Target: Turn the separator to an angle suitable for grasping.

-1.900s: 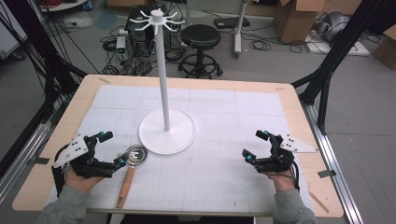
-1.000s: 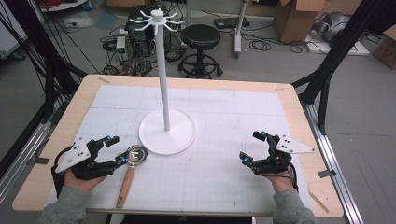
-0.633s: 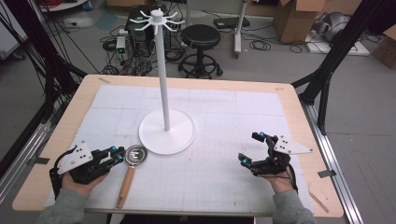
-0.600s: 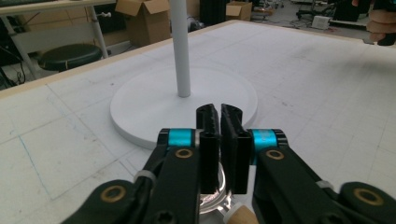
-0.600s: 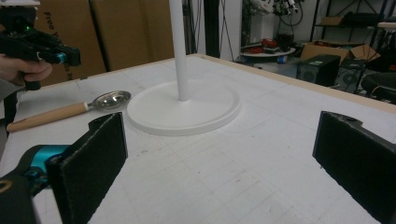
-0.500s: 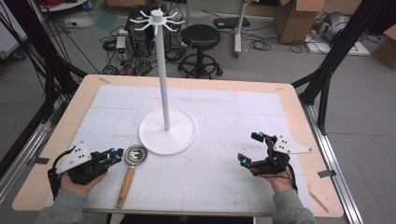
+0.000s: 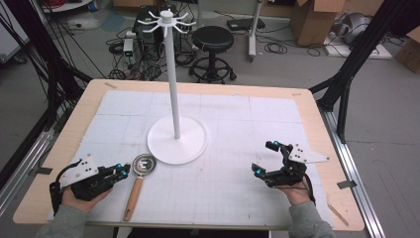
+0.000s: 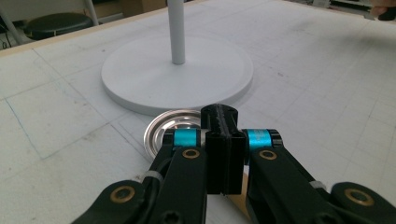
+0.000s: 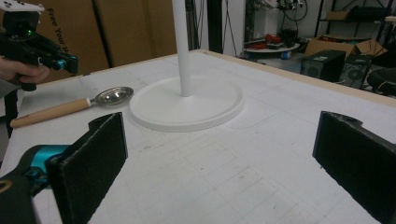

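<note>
A white hook stand (image 7: 177, 140) rises from a round base in the middle of the mat. A metal scoop with a wooden handle (image 7: 133, 193) lies left of the base, its bowl (image 7: 144, 163) touching the base's rim. My left gripper (image 7: 122, 171) rests low just left of the bowl, shut with nothing between its jaws. In the left gripper view its tips (image 8: 223, 135) sit just short of the bowl (image 8: 168, 130). My right gripper (image 7: 263, 157) hovers at the front right, open and empty. The right gripper view has its wide-apart jaws (image 9: 224, 154) facing the stand (image 9: 187, 105) and scoop (image 9: 70, 108).
A white gridded mat (image 7: 247, 119) covers the wooden table (image 7: 317, 114). Beyond the far edge stand a black stool (image 7: 213, 39), cardboard boxes (image 7: 312, 20) and floor cables. The left gripper (image 9: 42, 49) appears far off in the right gripper view.
My left gripper's jaws have gone from open to shut, and it has sunk lower beside the scoop. The right gripper has crept slightly to the left. The scoop has not moved.
</note>
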{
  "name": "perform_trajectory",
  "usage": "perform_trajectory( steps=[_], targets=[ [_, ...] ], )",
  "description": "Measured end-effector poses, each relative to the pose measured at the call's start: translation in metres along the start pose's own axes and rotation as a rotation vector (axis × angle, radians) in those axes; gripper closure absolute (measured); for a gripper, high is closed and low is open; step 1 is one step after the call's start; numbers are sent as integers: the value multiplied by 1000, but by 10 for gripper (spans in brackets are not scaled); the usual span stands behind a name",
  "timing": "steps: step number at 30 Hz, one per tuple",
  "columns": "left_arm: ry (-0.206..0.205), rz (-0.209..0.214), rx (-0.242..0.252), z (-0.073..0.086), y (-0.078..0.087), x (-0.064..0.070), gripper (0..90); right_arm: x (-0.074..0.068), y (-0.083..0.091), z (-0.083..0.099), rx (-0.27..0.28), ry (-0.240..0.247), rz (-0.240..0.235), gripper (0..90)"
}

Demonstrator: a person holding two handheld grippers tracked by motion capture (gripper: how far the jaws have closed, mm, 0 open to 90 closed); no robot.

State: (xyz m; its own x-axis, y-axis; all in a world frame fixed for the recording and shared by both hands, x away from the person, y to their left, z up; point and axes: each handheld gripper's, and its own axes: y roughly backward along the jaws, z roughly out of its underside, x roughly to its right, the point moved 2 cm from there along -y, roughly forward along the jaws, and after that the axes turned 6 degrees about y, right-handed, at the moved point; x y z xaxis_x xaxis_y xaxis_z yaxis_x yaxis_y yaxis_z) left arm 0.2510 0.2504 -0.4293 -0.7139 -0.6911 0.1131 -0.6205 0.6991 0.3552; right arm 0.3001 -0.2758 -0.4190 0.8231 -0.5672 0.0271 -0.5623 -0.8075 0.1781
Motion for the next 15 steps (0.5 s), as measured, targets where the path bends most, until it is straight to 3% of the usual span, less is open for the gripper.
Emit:
perform_trajectory(
  steps=[4,10,15],
  targets=[
    [-4,-12,-55,6,-2,1,897,0,-1,1,-4,0,-5,22],
    [-18,11,-97,9,-6,5,897,-1,-1,1,-10,-4,-13,21],
    [-8,13,-124,14,-7,1,898,0,-1,1,-4,-3,-9,21]
  ],
)
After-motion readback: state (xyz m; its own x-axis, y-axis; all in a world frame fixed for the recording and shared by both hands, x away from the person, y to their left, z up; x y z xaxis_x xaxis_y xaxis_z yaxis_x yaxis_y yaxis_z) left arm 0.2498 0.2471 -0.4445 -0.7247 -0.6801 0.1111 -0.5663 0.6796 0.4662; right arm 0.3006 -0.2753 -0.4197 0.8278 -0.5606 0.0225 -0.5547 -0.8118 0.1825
